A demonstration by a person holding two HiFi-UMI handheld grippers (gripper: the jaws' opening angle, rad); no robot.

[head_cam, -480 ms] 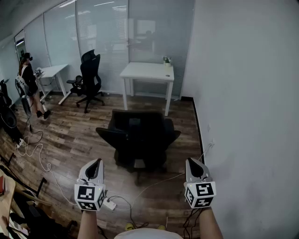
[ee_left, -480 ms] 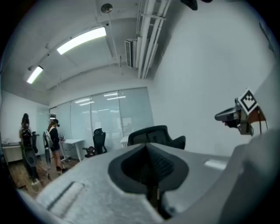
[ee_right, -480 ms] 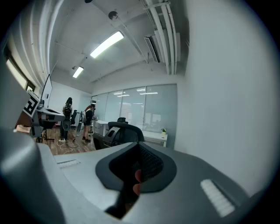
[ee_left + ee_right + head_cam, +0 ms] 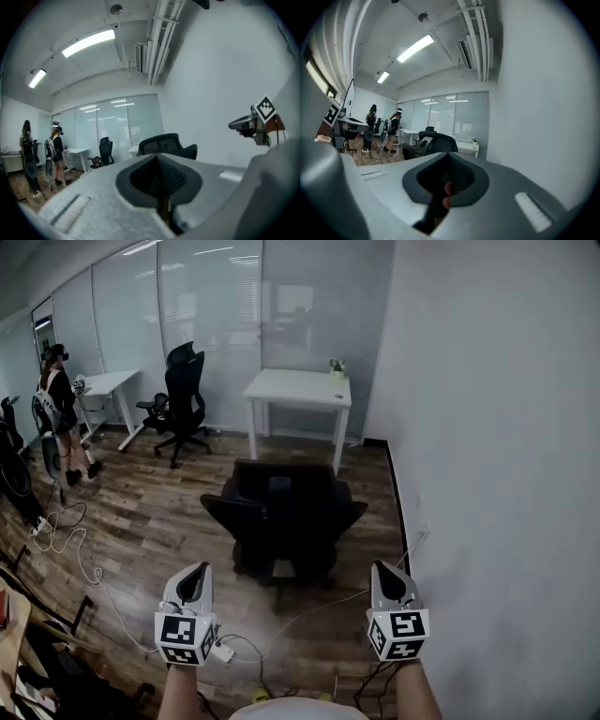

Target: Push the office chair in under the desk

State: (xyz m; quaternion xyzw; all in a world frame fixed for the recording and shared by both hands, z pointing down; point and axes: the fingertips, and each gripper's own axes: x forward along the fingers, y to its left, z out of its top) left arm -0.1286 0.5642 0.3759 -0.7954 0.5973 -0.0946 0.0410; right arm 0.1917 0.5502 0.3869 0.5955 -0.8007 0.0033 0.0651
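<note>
In the head view, the black office chair [image 4: 281, 514] stands on the wooden floor [image 4: 150, 512] in the middle of the room, its back turned to the camera. It is well apart from the white table [image 4: 300, 386], which stands at the far glass wall [image 4: 225, 306], close to the right wall. The seat is fully out from under the tabletop. A small plant [image 4: 335, 366] sits on the table's far right corner. The left claw [image 4: 196, 570] and the right claw [image 4: 386, 569] are held at the near edge, on either side of the chair and short of it, touching nothing. White cables [image 4: 66, 542] and a power strip [image 4: 221, 651] lie on the floor to the near left. At the far left a second black chair [image 4: 183, 395] stands by another white table [image 4: 108, 382], with a person [image 4: 54, 401] beside it.

In the left gripper view, the left claw [image 4: 163, 202] is clenched shut with nothing between its jaws. The office chair's back rises just beyond it, and the right claw shows at the right edge against the white wall.

In the right gripper view, the right claw [image 4: 445, 193] is likewise clenched and empty. The office chair and the table's edge show beyond it, slightly to the left.
</note>
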